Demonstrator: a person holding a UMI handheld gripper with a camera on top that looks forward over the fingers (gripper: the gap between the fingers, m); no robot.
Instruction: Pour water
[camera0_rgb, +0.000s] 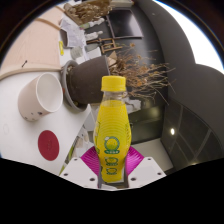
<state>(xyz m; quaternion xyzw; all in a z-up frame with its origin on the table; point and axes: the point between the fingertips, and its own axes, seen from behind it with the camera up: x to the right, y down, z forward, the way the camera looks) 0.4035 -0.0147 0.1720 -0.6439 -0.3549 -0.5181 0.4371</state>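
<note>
A yellow bottle (112, 125) with a yellow cap and a green-and-yellow label stands upright between my gripper's (112, 163) fingers. Both pink pads (90, 158) press against its lower sides, so the gripper is shut on it. The bottle's base is hidden behind the gripper body. A white cup (43, 95) lies tilted on the white tabletop (25, 150) beyond the fingers to the left, its opening facing the bottle.
A dark pot (88, 80) with dry twigs stands just beyond the bottle. A red round disc (48, 145) lies on the tabletop left of the fingers. A dark curved object (195, 110) fills the right side.
</note>
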